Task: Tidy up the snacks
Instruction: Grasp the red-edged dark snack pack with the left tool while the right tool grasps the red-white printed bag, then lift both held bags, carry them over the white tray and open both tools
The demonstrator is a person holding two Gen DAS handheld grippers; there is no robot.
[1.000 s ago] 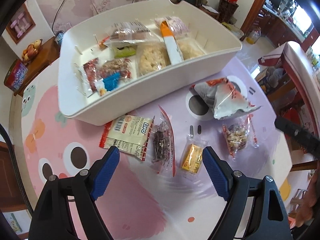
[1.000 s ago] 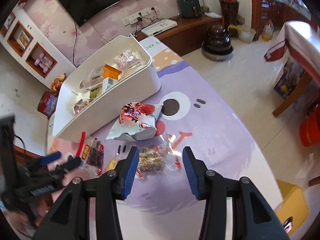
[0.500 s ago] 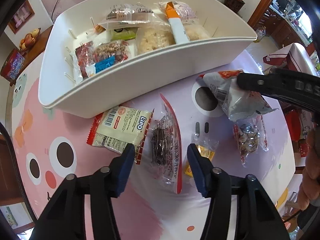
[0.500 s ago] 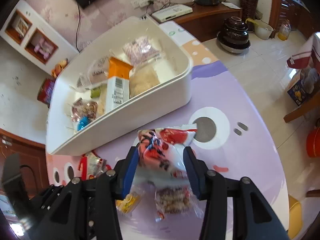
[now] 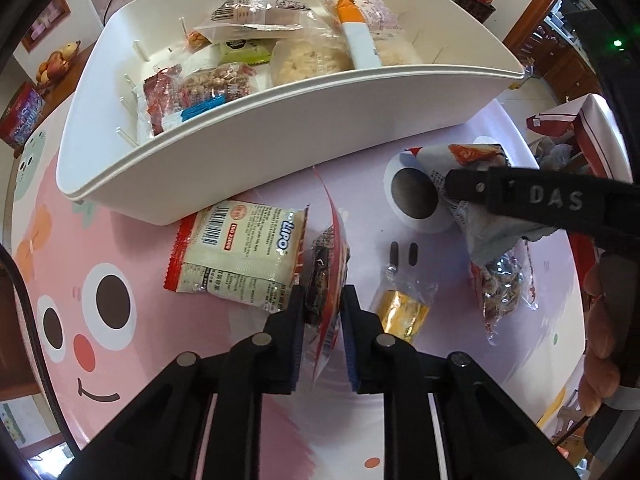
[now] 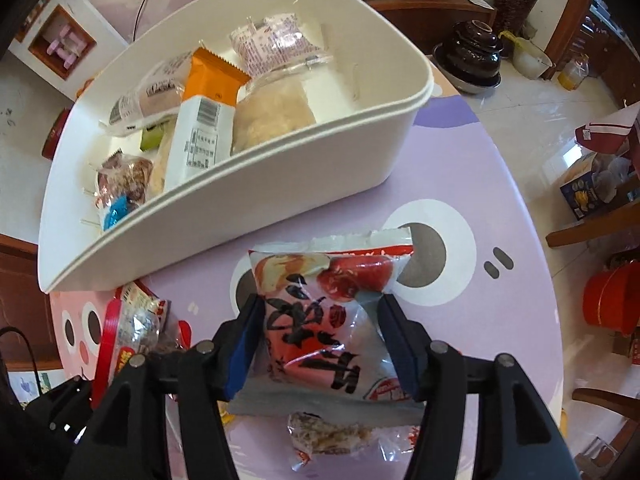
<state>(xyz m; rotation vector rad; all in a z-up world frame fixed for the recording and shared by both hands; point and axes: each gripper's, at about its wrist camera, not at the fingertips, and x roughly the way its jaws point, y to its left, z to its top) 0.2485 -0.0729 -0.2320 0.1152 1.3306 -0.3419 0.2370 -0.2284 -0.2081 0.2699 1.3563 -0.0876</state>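
Observation:
My left gripper (image 5: pixel 323 300) is shut on a clear red-edged packet of dark snacks (image 5: pixel 326 256), which stands on edge on the table. Beside it lie a Lipo biscuit packet (image 5: pixel 240 252) and a gold-wrapped sweet (image 5: pixel 402 312). My right gripper (image 6: pixel 322 312) points down over a red-and-white snack bag (image 6: pixel 320 300). Its jaws are opening, with the bag between them, still resting on the table. A clear nut packet (image 6: pixel 328 436) lies just below that bag. The white bin (image 5: pixel 280 136) behind holds several snack packets.
The round table carries a pink and purple cartoon mat (image 5: pixel 100 300). The bin's near wall (image 6: pixel 280 184) stands close behind both grippers. A hand (image 5: pixel 604 320) holds the right gripper at the table's right edge. Chairs and a red bucket (image 6: pixel 612 300) stand on the floor.
My left gripper sank and closed on the dark snack packet. My right gripper moved from above the nut packet to the red-and-white bag, came lower, and spread its jaws wider.

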